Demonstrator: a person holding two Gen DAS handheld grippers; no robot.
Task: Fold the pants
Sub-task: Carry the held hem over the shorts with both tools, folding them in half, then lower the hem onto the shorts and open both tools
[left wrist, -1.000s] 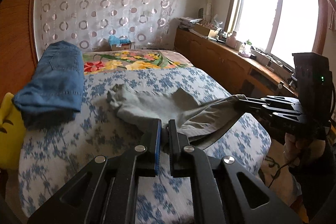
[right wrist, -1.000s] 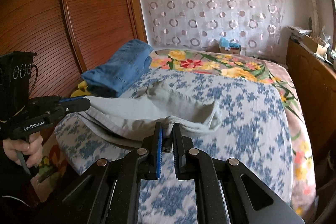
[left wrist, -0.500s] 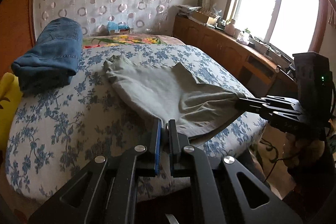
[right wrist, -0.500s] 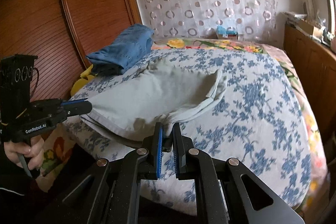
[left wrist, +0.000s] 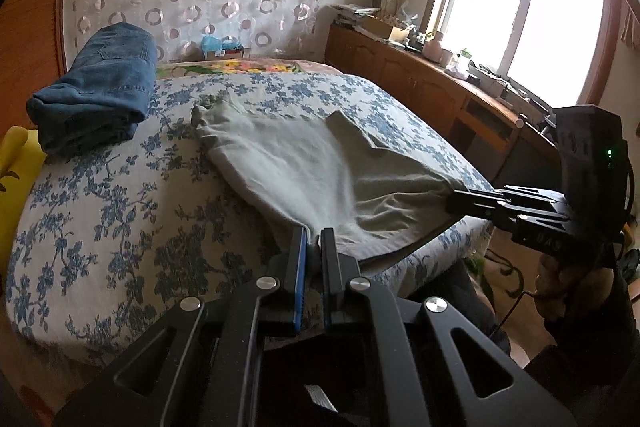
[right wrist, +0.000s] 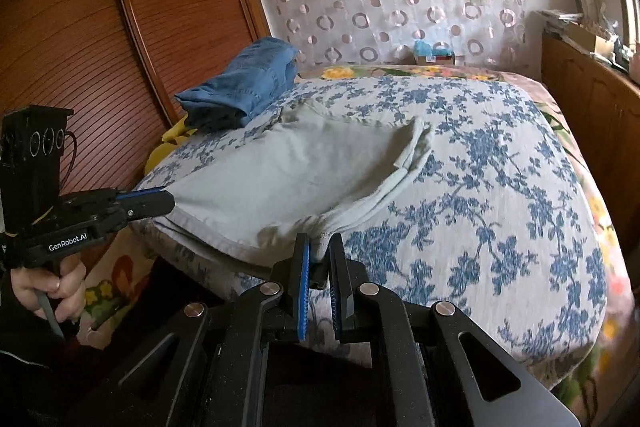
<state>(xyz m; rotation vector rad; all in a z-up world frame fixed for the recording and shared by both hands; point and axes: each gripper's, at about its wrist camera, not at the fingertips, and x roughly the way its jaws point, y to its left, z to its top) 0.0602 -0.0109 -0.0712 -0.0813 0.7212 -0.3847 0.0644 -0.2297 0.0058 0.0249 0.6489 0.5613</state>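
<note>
Grey-green pants (left wrist: 304, 171) lie spread on the bed with the blue-flowered cover (left wrist: 104, 219), their near edge stretched between both grippers at the bed's front edge. My left gripper (left wrist: 314, 237) is shut on the left corner of that edge. The right gripper (left wrist: 454, 199) pinches the other corner at the right. In the right wrist view the pants (right wrist: 280, 179) run from my right gripper (right wrist: 319, 247), shut on the cloth, to the left gripper (right wrist: 168, 201) at the left. The far end of the pants is bunched.
Folded blue jeans (left wrist: 96, 95) sit at the bed's far left, near a yellow object (left wrist: 12, 163). A wooden wardrobe (right wrist: 100, 47) stands left of the bed, a wooden cabinet (left wrist: 424, 95) with clutter under the window at the right. A hand (right wrist: 48, 287) grips the left handle.
Both grippers have drawn back and down toward the bed's front edge, pulling the pants flatter and more stretched over the cover. Both stay shut on the cloth.
</note>
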